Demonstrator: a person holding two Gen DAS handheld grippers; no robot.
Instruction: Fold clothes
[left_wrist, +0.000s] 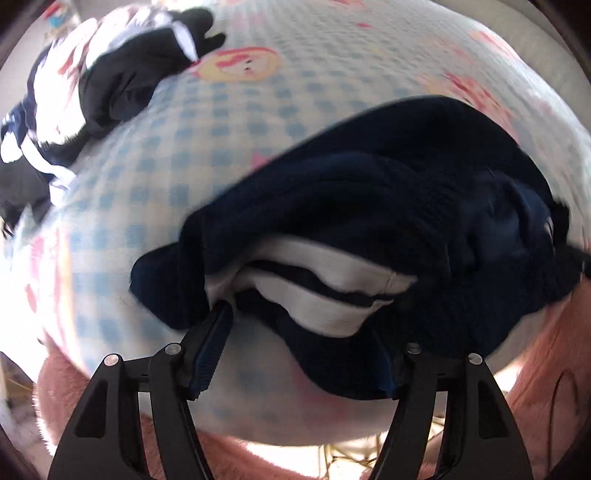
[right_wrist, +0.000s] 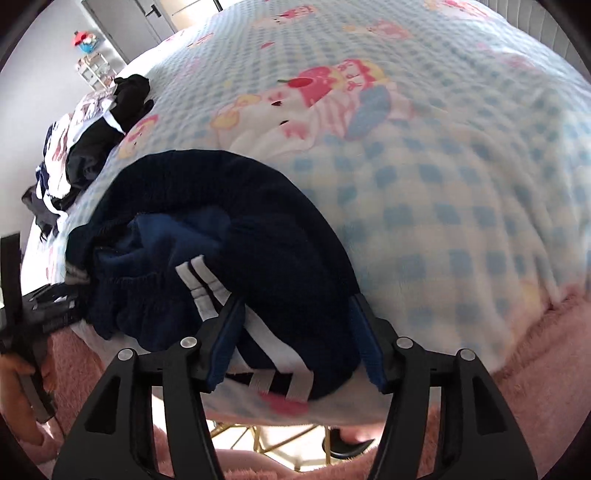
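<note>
A bunched navy knit garment (right_wrist: 236, 258) with white stripes was seen lying near the edge of a bed, on a fleecy blanket (right_wrist: 443, 206) checked in pale blue and white and printed with pink cartoon figures. The right gripper (right_wrist: 295, 332) was seen with jaws apart, straddling the garment's striped edge, the pads not pressed in. The left gripper (left_wrist: 306, 354) was likewise shown with jaws spread wide over the striped fold. A crumpled heap of dark and white clothes (left_wrist: 110, 81) was seen farther along the bed. A fuzzy pink cover (right_wrist: 535, 350) was visible under the blanket's edge.
</note>
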